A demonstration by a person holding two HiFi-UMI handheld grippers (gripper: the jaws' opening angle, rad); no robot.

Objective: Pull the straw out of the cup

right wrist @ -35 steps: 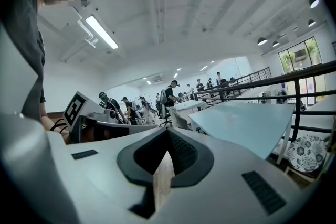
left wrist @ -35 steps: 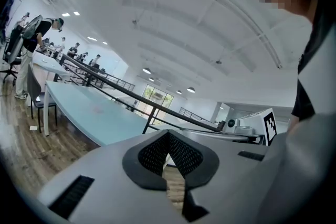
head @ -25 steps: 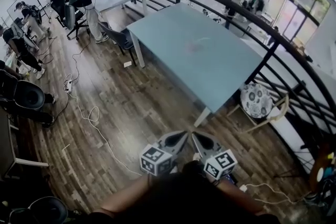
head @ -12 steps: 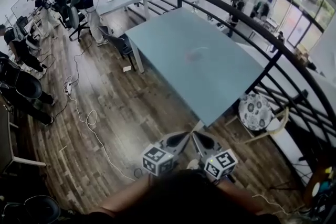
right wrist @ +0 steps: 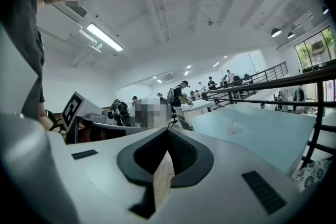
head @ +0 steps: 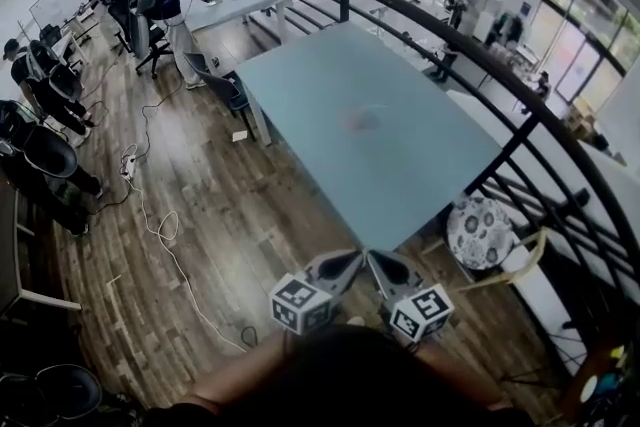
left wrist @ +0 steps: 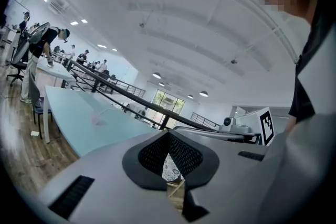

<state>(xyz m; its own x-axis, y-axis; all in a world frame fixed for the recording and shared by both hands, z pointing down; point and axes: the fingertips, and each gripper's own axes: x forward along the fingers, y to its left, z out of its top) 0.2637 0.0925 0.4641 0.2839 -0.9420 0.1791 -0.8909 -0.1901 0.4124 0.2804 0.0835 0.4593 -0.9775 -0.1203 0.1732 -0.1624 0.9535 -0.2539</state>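
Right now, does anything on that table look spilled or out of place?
Nothing stands out. The cup sits alone on the table, straw in it, no spill visible, though it is far and blurry. The left gripper and right gripper are shut, empty.

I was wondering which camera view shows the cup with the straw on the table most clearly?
The right gripper view, narrowly: it catches the cup side-on with the straw curving above it. The left gripper view shows the same, fainter. The head view gives only a pale smudge on the table.
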